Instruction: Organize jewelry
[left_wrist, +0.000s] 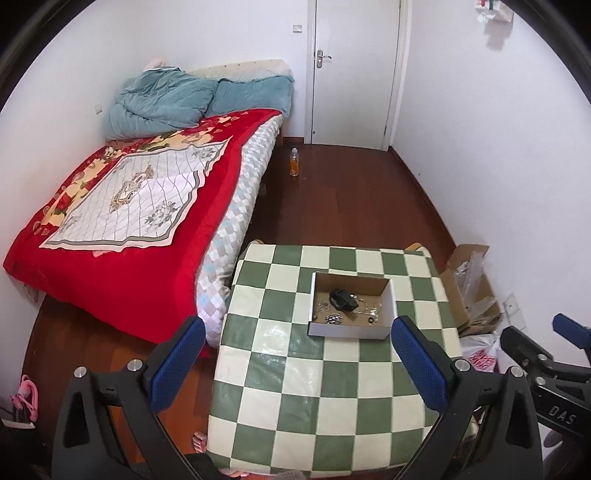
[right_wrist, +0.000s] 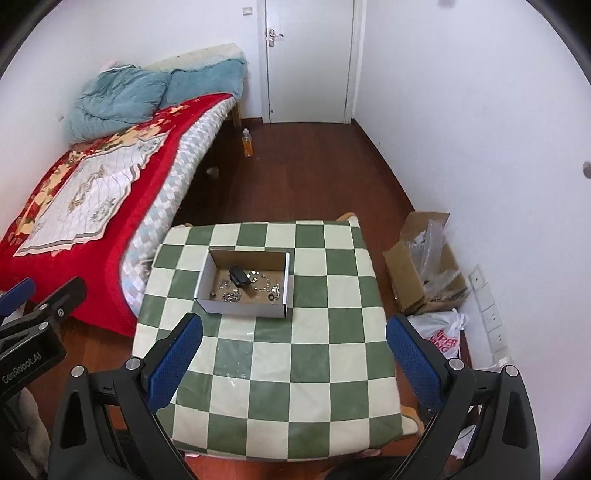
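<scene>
A shallow white cardboard box (left_wrist: 349, 329) (right_wrist: 242, 308) sits on the far half of a green-and-cream checkered table (left_wrist: 325, 406) (right_wrist: 280, 373). Inside it lie a small black pouch (left_wrist: 343, 299) (right_wrist: 239, 277) and several loose silver jewelry pieces (left_wrist: 334, 319) (right_wrist: 231, 296), chains among them. My left gripper (left_wrist: 297, 363) hangs open above the table's near half, well short of the box. My right gripper (right_wrist: 293, 360) is also open, high over the near half, holding nothing. The right gripper's black body (left_wrist: 543, 358) shows at the right edge of the left wrist view.
A bed with a red blanket (left_wrist: 140, 221) (right_wrist: 85, 206) stands close to the table's left side. An open brown carton (right_wrist: 424, 266) and a plastic bag (right_wrist: 441, 334) sit on the floor to the right, by the wall. A bottle (left_wrist: 294, 162) stands on the wooden floor near the shut door.
</scene>
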